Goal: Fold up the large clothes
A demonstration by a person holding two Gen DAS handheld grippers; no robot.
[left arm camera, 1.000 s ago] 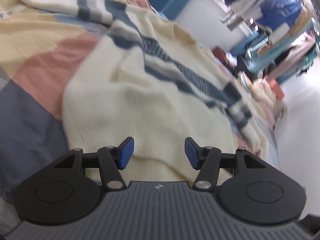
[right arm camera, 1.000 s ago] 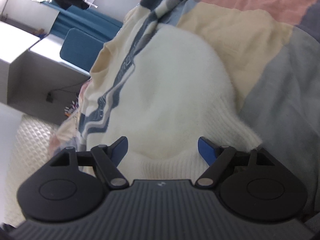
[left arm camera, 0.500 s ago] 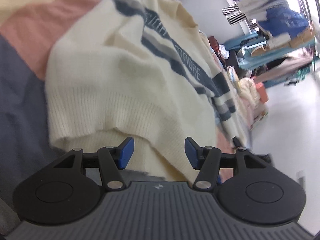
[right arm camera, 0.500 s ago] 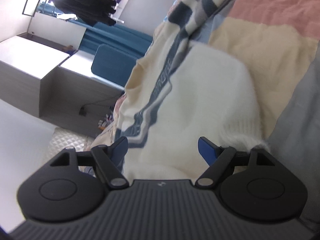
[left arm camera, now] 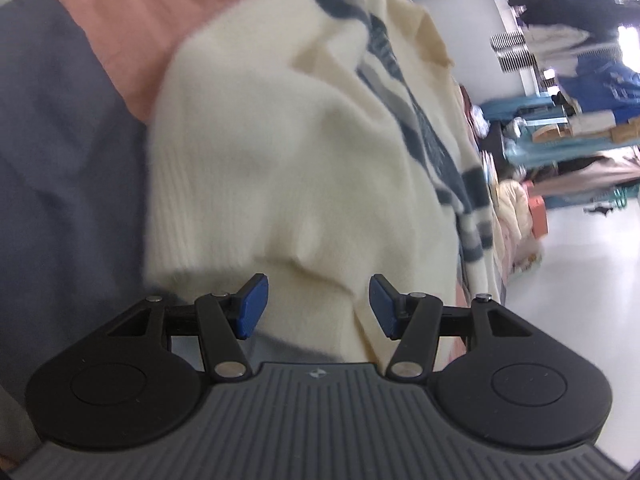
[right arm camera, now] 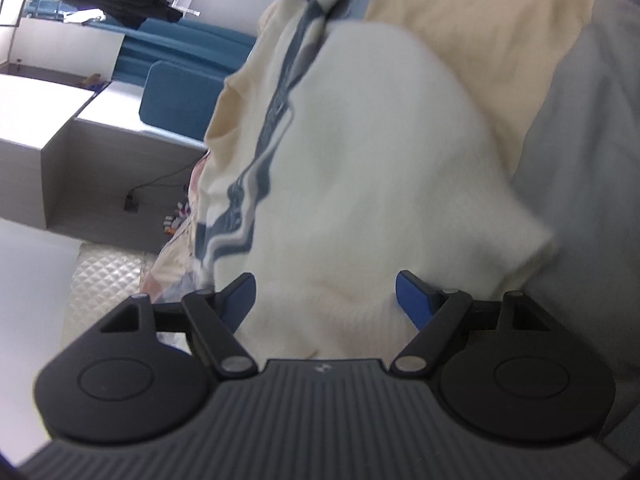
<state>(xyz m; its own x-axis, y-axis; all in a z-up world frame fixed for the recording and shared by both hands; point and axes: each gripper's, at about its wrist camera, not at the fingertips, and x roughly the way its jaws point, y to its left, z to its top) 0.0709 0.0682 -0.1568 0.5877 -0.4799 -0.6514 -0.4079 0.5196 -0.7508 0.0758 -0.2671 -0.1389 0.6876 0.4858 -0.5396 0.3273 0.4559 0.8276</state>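
My left claw (left arm camera: 316,306) has dropped to the sweater's (left arm camera: 288,152) hem at the bedspread's (left arm camera: 60,128) near edge; both claws, right (right arm camera: 325,300) included, gape open, ready to pinch.

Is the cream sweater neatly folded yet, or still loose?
Still loose: the sweater lies rumpled on the patchwork bedspread, its ribbed hem bunched, striped part hanging over the edge.

A bed cover (left arm camera: 60,128) of pink, cream and grey-blue panels carries the cream striped sweater (left arm camera: 280,160).
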